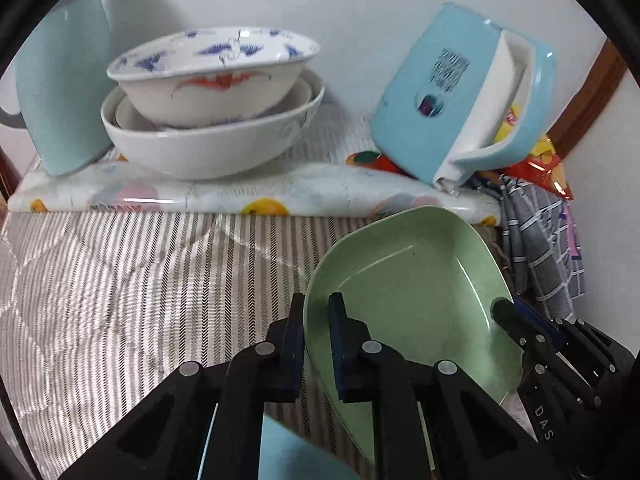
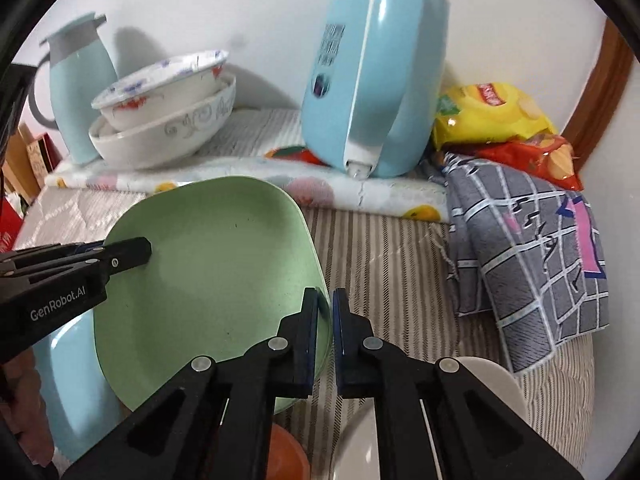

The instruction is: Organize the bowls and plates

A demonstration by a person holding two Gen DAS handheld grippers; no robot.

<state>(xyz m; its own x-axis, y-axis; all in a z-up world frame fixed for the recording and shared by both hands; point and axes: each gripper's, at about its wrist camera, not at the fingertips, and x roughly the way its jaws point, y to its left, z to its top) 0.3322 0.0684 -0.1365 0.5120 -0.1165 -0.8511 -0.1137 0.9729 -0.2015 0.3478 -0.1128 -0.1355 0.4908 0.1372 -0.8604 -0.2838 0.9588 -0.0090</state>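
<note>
A green square plate [image 1: 408, 292] is held tilted above the striped cloth. My left gripper [image 1: 316, 308] is shut on its left rim. My right gripper [image 2: 325, 300] is shut on its right rim [image 2: 320, 280]; it shows at the right in the left wrist view [image 1: 505, 310]. The plate fills the middle of the right wrist view [image 2: 216, 264], with the left gripper [image 2: 140, 250] on its far-left edge. A light blue plate [image 2: 76, 380] lies below it. White patterned bowls [image 1: 212, 108] are stacked at the back left.
A light blue jug [image 2: 78, 88] stands left of the bowls [image 2: 160, 120]. A light blue box with a white handle [image 2: 372, 80] leans against the wall. Snack bags [image 2: 496, 116] and a checked cloth [image 2: 528, 264] lie at right. An orange dish [image 2: 286, 456] and white dish [image 2: 484, 372] sit below.
</note>
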